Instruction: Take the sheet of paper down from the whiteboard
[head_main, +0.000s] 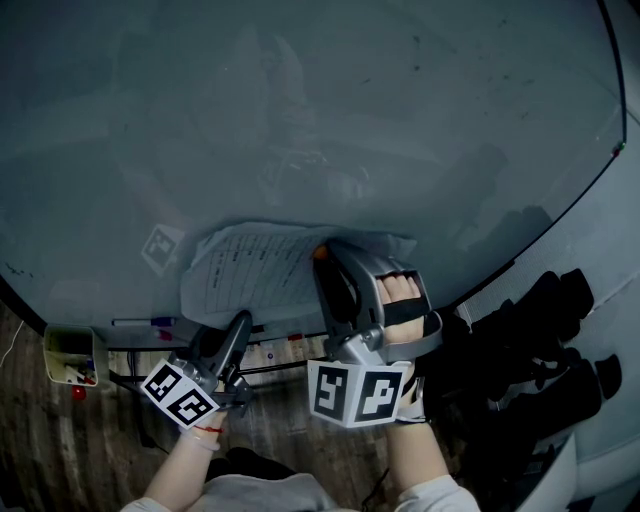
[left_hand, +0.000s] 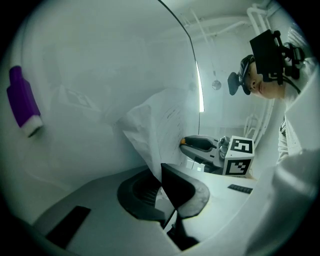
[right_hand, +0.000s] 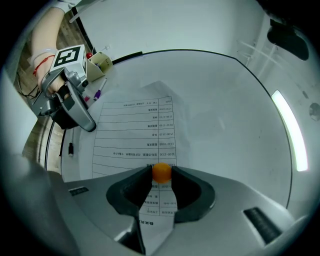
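whiteboard (head_main: 300, 120): fills your head view from 9 through 12 to 3 o'clock, ahead of both grippers.
sheet of paper (head_main: 250, 270): on the whiteboard's lower part, toward 6 o'clock, just above its bottom edge.
left gripper (head_main: 241, 322): at the sheet's 7 o'clock, with the sheet's lower edge between its jaws.
right gripper (head_main: 325, 256): comes up from your 5 o'clock onto the sheet's right half, near the left gripper.
magnet (right_hand: 161, 171): on the sheet, at 3 o'clock from its middle, between your right gripper's jaw tips.
marker (head_main: 145, 322): just under the whiteboard's bottom edge, at the sheet's 8 o'clock.
box (head_main: 70, 355): farther out at 8 o'clock, left of the marker.
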